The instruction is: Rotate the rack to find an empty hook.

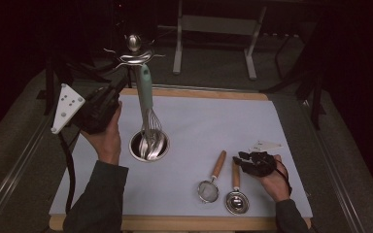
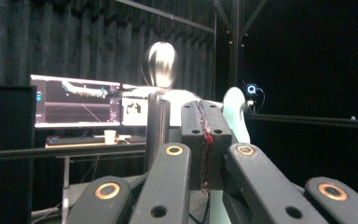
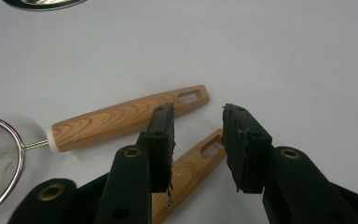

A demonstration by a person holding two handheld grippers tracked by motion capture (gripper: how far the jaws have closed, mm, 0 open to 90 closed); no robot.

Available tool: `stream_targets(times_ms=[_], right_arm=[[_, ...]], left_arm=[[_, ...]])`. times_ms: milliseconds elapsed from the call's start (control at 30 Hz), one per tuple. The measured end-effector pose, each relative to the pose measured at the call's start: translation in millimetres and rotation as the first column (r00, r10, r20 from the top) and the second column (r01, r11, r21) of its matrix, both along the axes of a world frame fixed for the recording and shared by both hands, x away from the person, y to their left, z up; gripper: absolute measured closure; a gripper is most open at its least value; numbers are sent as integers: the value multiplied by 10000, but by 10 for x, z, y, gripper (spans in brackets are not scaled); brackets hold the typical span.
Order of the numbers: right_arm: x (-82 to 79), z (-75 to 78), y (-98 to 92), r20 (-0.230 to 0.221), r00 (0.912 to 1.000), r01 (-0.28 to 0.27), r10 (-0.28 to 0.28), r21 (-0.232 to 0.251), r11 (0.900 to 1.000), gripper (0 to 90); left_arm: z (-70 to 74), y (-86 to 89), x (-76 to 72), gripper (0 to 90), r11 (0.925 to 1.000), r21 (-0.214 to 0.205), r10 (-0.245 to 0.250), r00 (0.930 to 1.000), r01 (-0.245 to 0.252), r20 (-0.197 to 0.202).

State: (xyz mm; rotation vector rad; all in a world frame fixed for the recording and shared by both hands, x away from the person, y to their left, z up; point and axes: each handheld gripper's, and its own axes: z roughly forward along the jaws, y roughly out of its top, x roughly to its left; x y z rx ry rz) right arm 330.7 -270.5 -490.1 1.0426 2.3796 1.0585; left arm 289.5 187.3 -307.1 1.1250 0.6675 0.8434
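Dark room, desk with pale mat: left tool pressed together beside whisk standing in steel cup mid-desk; right tool spread over wooden ladle handle near front edge, best centred on handle before pinching.

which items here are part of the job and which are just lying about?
In the job:
- whisk, mint handle, hanging from the rack hook
- utensil rack with its round steel base
- left gripper, fingers shut, by the whisk handle
- right gripper, fingers open above the wood-handled scoop

Lying about:
- wood-handled strainer
- monitors on a desk behind
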Motion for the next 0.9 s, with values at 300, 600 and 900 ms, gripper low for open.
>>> stream_targets(times_ms=[300, 600, 900], right_arm=[[-3, -2, -11, -14, 10000, 23, -23, 1, 10000, 636], [-7, -5, -9, -33, 10000, 1, -1, -16, 10000, 636], [-4, -1, -31, 13, 10000, 43, -43, 13, 10000, 635]], left_arm=[[60, 41, 69, 900, 9995, -173, 253, 9996, -255, -121], [80, 129, 122, 900, 9984, -65, 561, 9980, -563, -276], [132, 203, 213, 900, 9956, -109, 918, 9941, -925, -574]])
